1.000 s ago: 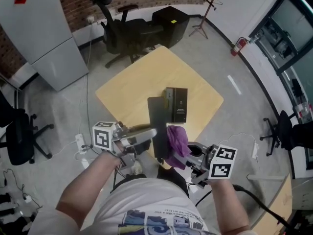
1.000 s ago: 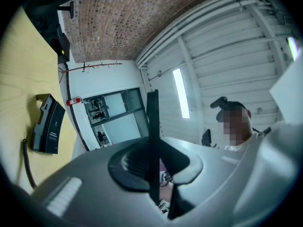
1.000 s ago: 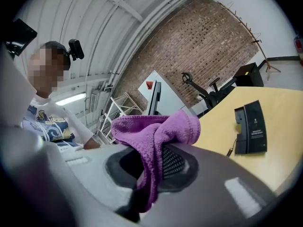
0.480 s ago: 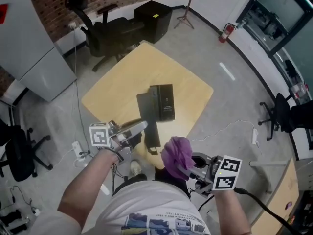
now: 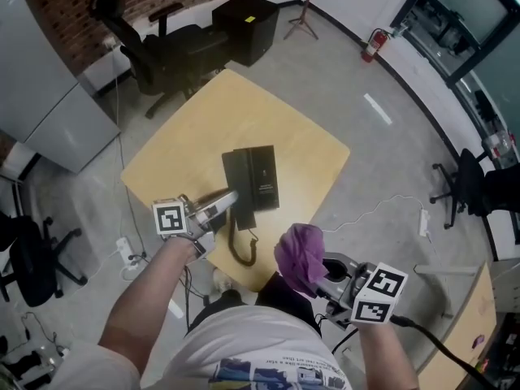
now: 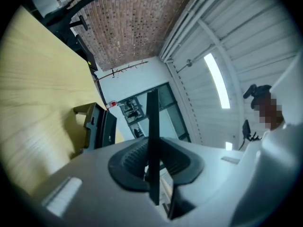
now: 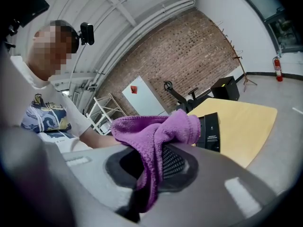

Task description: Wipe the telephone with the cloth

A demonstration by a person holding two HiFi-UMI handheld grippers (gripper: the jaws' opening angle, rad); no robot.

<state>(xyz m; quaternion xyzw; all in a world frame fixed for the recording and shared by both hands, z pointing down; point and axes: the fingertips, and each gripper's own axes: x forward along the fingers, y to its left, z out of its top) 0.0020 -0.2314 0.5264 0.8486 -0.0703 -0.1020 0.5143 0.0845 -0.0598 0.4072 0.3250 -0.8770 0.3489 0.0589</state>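
The black telephone (image 5: 262, 177) lies on the yellow table (image 5: 195, 128), and it also shows in the right gripper view (image 7: 210, 131). Its handset (image 5: 237, 187) sits low along the base's left side, with the coiled cord (image 5: 242, 247) looping off the near table edge. My left gripper (image 5: 230, 201) is shut on the handset, seen edge-on as a thin black strip (image 6: 152, 126) between the pads. Whether the handset rests on the base I cannot tell. My right gripper (image 5: 318, 270) hovers off the table's near corner, shut on a bunched purple cloth (image 5: 298, 254) (image 7: 156, 129).
Black office chairs (image 5: 158, 47) and a black box (image 5: 244, 24) stand beyond the table's far edge. A grey cabinet (image 5: 45, 104) is at the left. Another chair (image 5: 471, 189) is at the right. Cables (image 5: 382, 210) run over the floor.
The left gripper has come down with the handset, from held up in front of me to low beside the base. The right gripper with the cloth has drawn back toward my body.
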